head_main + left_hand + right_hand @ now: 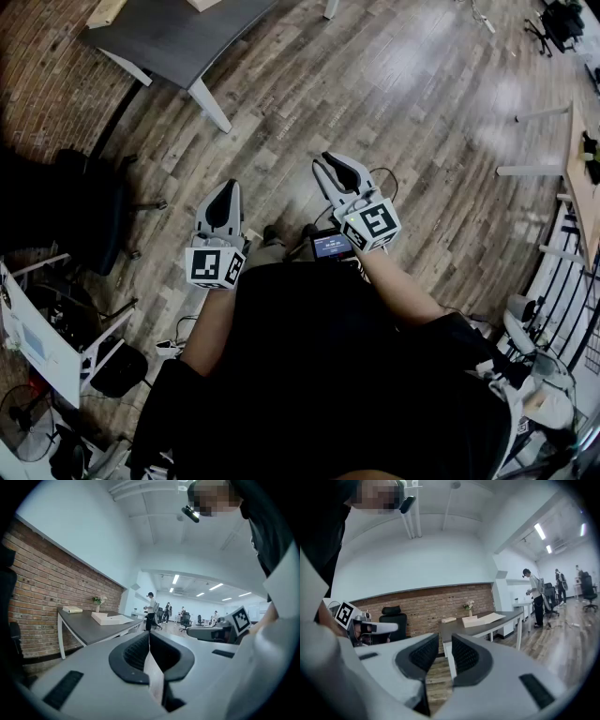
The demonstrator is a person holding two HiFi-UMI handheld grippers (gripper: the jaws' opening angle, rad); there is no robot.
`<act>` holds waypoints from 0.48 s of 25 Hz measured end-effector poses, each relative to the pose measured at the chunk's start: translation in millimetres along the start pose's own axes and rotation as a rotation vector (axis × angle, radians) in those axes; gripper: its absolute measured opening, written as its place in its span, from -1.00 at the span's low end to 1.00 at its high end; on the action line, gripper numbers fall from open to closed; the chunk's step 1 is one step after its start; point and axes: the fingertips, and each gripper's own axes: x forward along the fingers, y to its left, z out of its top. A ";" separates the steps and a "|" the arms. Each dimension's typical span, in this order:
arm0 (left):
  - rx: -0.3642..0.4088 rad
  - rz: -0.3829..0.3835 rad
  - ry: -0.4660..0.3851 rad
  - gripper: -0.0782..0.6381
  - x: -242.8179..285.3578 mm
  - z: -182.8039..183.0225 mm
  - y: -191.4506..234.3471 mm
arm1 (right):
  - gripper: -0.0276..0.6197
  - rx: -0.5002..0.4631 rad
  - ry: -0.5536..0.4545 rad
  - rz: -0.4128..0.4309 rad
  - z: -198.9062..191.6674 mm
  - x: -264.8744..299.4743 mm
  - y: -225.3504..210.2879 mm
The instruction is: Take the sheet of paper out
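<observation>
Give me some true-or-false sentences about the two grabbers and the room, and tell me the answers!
1. The right gripper has its jaws apart with nothing between them. True.
2. The left gripper has its jaws wide apart. False: they are together.
3. A grey table stands by a brick wall. True.
4. The floor is carpet. False: it is wood planks.

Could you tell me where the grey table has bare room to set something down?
The table's near strip, in front of the book, vase and box, is bare. The far side, where those three sit, is crowded.
</observation>
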 end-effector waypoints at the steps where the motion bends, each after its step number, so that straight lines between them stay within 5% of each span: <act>1: -0.005 -0.001 -0.007 -0.79 -0.3 2.0 -4.9 | -0.64 -0.008 -0.003 -0.003 2.8 -4.4 -1.1; 12: -0.031 -0.033 -0.016 -0.79 -6.1 4.7 -52.6 | -0.64 0.030 -0.019 -0.012 -3.1 -50.2 -13.9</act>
